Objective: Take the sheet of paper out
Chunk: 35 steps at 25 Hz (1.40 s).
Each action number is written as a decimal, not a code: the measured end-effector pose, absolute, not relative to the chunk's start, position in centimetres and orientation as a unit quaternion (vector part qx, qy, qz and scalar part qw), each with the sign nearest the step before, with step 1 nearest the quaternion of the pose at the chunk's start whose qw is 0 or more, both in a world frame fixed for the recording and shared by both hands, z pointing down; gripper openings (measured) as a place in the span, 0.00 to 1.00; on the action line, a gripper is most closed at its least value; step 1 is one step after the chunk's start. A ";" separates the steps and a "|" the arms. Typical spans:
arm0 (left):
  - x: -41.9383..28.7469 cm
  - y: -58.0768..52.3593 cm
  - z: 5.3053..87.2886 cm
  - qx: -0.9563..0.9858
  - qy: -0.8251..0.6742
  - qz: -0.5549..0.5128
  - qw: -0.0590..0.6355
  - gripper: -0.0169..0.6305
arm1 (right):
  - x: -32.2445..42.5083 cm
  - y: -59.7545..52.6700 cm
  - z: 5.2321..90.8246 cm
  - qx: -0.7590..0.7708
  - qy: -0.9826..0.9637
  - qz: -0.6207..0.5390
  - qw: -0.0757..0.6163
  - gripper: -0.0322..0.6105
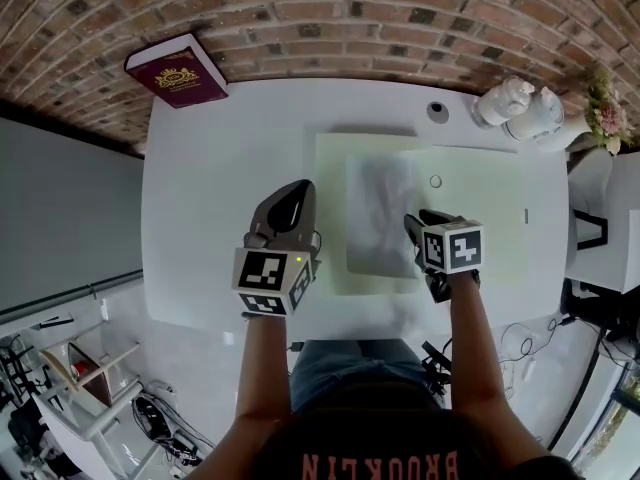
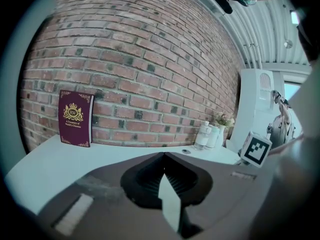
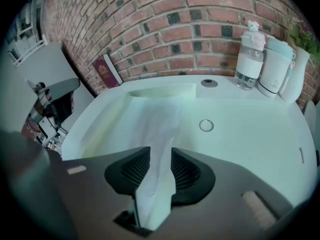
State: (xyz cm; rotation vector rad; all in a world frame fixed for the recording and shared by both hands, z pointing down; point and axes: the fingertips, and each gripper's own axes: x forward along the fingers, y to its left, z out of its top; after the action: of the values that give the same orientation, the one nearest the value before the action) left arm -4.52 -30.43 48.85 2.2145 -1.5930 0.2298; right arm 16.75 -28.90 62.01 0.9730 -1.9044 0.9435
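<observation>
A thin white sheet of paper (image 1: 380, 213) lies crumpled on the left half of a pale yellow-green folder (image 1: 480, 208) spread on the white table (image 1: 220, 168). My right gripper (image 1: 420, 226) points steeply down at the sheet's near right edge. In the right gripper view the sheet (image 3: 162, 129) runs up between the jaws of that gripper (image 3: 156, 151), which stand apart and do not pinch it. My left gripper (image 1: 295, 193) hovers left of the folder, over bare table. Its jaws (image 2: 162, 156) meet at the tips and hold nothing I can make out.
A maroon book (image 1: 177, 71) leans on the brick wall at the back left. A bottle and cups (image 1: 505, 101) stand at the back right, with a small round cap (image 1: 437, 111) beside them. A small ring (image 1: 435, 181) lies on the folder. A white chair (image 1: 600, 218) stands at the right.
</observation>
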 end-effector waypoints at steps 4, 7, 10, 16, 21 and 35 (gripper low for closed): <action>-4.8 -30.5 49.4 0.787 -0.576 0.087 0.205 0.02 | 16.8 -29.4 63.5 0.386 -0.736 0.384 0.402 0.21; -5.1 -30.3 49.7 0.782 -0.580 0.090 0.208 0.02 | 16.8 -29.3 64.6 0.385 -0.727 0.389 0.415 0.21; -5.7 -30.1 50.0 0.777 -0.586 0.090 0.211 0.02 | 17.0 -29.4 64.9 0.390 -0.720 0.379 0.431 0.18; -6.8 -30.3 50.1 0.765 -0.601 0.085 0.213 0.02 | 16.6 -29.4 65.1 0.397 -0.710 0.329 0.480 0.14; -7.1 -30.1 50.0 0.761 -0.606 0.081 0.216 0.02 | 16.8 -29.5 64.8 0.406 -0.708 0.361 0.451 0.05; -3.8 -29.3 48.5 0.766 -0.605 0.082 0.203 0.02 | 19.6 -29.7 62.1 0.391 -0.736 0.398 0.384 0.06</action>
State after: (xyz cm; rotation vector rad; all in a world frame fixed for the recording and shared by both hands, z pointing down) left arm -3.83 -29.29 48.47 2.1372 -1.6870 0.2294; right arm 19.56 -29.70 62.10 0.9964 -1.8747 1.0141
